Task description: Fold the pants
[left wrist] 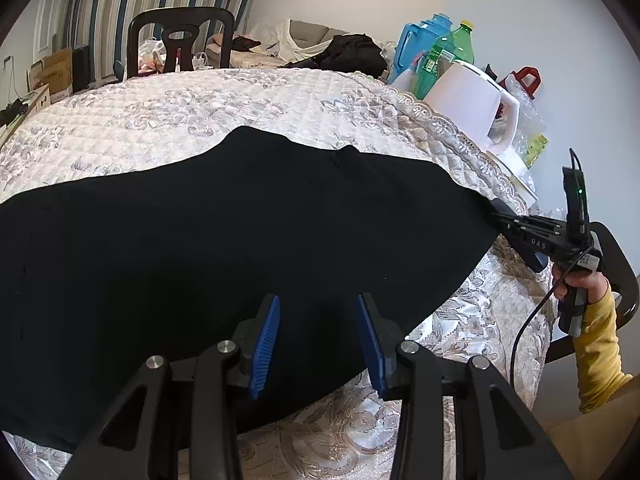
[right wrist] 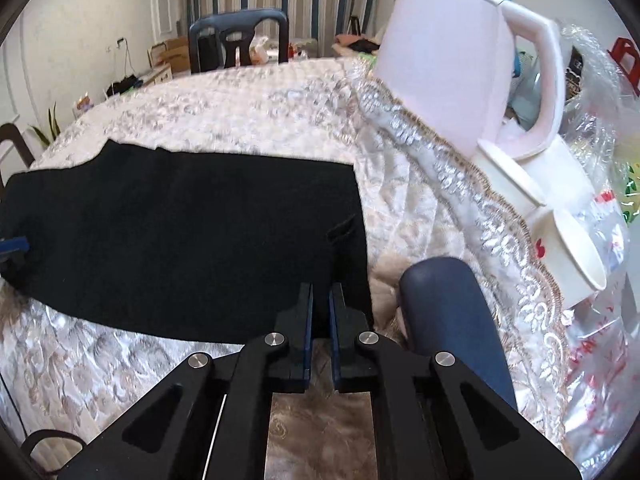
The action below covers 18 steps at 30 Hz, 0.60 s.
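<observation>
Left wrist view: black, soft cloth pants (left wrist: 224, 248) lie flat across the bench under its quilted white floral cover (left wrist: 224, 100); the left tongs (left wrist: 318, 334) hover spread over the near hem, gripping nothing, while the right tongs (left wrist: 500, 210) meet the cloth's right edge. Right wrist view: the right tongs (right wrist: 320, 308) are nearly pressed together at the near right corner of the pants (right wrist: 180, 232), apparently pinching the edge. Judgement: light, limp, likely to sag; take hold at corners and hems.
</observation>
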Tool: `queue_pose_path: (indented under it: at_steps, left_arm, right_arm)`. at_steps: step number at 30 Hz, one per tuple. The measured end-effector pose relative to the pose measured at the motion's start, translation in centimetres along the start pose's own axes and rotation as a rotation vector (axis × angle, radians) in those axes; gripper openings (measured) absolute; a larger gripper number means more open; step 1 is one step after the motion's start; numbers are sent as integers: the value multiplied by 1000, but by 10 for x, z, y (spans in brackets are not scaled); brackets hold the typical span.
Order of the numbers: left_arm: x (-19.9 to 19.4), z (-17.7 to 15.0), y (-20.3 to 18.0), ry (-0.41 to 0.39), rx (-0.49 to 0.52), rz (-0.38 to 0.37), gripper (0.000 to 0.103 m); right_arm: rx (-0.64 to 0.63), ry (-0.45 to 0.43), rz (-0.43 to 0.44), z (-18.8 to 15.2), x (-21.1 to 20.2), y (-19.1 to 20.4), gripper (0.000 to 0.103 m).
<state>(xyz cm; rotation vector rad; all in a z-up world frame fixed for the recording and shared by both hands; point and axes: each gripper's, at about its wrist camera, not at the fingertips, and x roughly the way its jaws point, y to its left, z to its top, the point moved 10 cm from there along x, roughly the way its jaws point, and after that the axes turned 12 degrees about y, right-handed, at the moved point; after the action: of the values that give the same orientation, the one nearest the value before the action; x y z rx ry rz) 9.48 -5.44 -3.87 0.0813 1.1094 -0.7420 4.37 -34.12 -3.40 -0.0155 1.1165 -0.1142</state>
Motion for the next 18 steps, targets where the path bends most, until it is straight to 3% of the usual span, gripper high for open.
queue_pose_path:
  at_steps: [4, 7, 10, 15, 18]
  left_arm:
    - [0, 0, -2, 3, 8, 4, 43]
    - [-1, 0, -2, 2, 14, 13, 48]
    - [-1, 1, -4, 6, 22, 26, 50]
    - [0, 6, -9, 0, 38, 51, 54]
    - [2, 12, -12, -6, 33, 62, 56]
  right_arm:
    - [27, 27, -48, -1, 6, -6, 10]
    - [39, 12, -117, -1, -1, -12, 17]
    - [31, -20, -155, 0, -11, -11, 17]
    - [22, -83, -55, 11, -16, 9, 27]
    - [-20, -74, 69, 15, -6, 33, 33]
